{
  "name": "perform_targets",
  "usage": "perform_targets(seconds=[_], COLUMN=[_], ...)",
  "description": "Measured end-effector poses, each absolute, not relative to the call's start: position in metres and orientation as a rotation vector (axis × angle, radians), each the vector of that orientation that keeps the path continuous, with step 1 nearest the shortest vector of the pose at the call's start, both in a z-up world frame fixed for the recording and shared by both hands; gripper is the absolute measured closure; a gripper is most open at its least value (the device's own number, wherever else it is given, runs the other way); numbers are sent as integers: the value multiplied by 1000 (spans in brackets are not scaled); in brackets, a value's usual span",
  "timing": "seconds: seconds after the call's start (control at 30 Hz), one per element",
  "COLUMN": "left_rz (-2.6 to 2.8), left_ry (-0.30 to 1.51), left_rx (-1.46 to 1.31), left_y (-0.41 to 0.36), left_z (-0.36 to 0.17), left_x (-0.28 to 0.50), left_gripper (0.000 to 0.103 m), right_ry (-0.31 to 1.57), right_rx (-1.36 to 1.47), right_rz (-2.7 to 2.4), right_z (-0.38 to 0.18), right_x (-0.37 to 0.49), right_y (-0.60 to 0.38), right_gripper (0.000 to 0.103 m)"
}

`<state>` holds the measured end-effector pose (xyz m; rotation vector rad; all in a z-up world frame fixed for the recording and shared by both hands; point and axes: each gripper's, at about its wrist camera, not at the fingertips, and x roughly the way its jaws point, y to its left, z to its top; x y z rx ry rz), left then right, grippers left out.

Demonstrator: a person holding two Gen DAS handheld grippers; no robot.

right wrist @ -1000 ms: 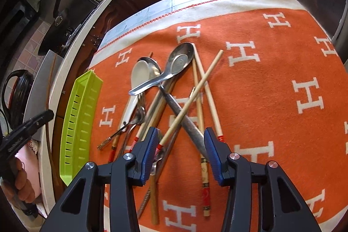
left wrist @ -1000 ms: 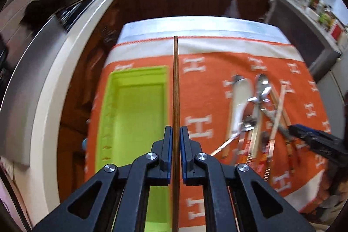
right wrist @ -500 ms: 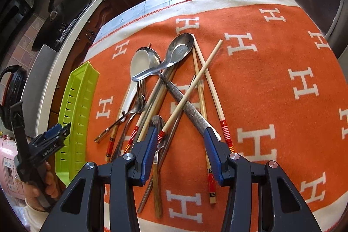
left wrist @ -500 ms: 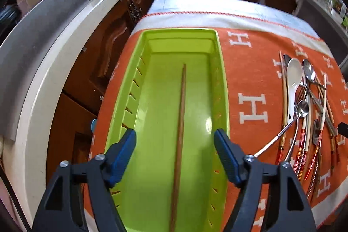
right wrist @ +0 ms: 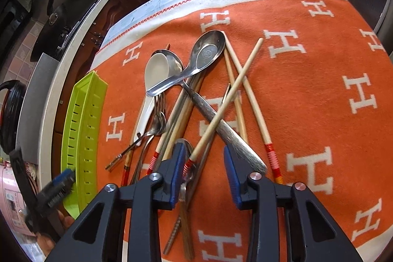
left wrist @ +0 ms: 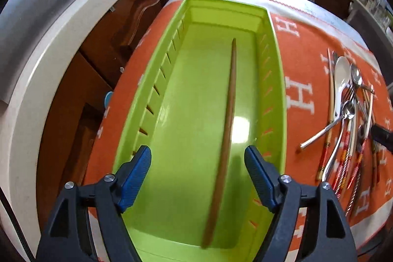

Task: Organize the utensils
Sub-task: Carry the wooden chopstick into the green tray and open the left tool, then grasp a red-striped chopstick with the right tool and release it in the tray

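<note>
A brown chopstick (left wrist: 228, 109) lies lengthwise in the lime-green tray (left wrist: 277, 65). My left gripper (left wrist: 196, 163) hangs open just above its near end, pads clear of it. To the right on the cloth lies the utensil pile, with a white spoon (left wrist: 342, 75) in it. In the right wrist view the pile holds a metal spoon (right wrist: 208, 50), a white ceramic spoon (right wrist: 157, 68), a fork (right wrist: 159, 102) and several chopsticks. My right gripper (right wrist: 203, 151) is closing its jaws around the red-banded end of a pale chopstick (right wrist: 228, 100); a gap still shows beside the pads.
An orange cloth (right wrist: 319, 65) with white H marks covers the table. The green tray (right wrist: 83, 119) sits at its left edge, with my left gripper (right wrist: 56, 186) blurred beside it. A pale counter edge (left wrist: 49, 60) and dark wood cabinets curve round behind.
The left gripper opened and let the brown chopstick drop into the tray, then sank closer over it. The right gripper's jaws narrowed around the pale chopstick's banded end.
</note>
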<state>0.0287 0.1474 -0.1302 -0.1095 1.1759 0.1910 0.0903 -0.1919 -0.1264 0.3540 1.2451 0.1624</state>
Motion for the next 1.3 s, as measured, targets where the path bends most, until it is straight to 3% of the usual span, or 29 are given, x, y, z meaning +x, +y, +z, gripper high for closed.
perform_targets(seconds=[0.37, 0.47, 0.7, 1.03, 1.3], left_rz=[206, 201, 217, 126, 135], left_ry=[1226, 1236, 1239, 1095, 1100], left_rx=[-137, -130, -138, -133, -105], left_y=[146, 142, 134, 113, 110], left_z=[-129, -128, -122, -72, -48], left_x=[16, 10, 2, 1, 14], left_gripper=[26, 26, 26, 26, 26], right_ry=[1284, 1285, 1266, 1185, 1151], right_rx=[354, 321, 347, 385, 405], right_rz=[99, 71, 94, 177, 298], right_z=[-141, -141, -140, -92, -37], right_x=[126, 132, 131, 102, 79], right_y=[-181, -177, -176, -189, -173], right_gripper=[80, 89, 94, 97, 97])
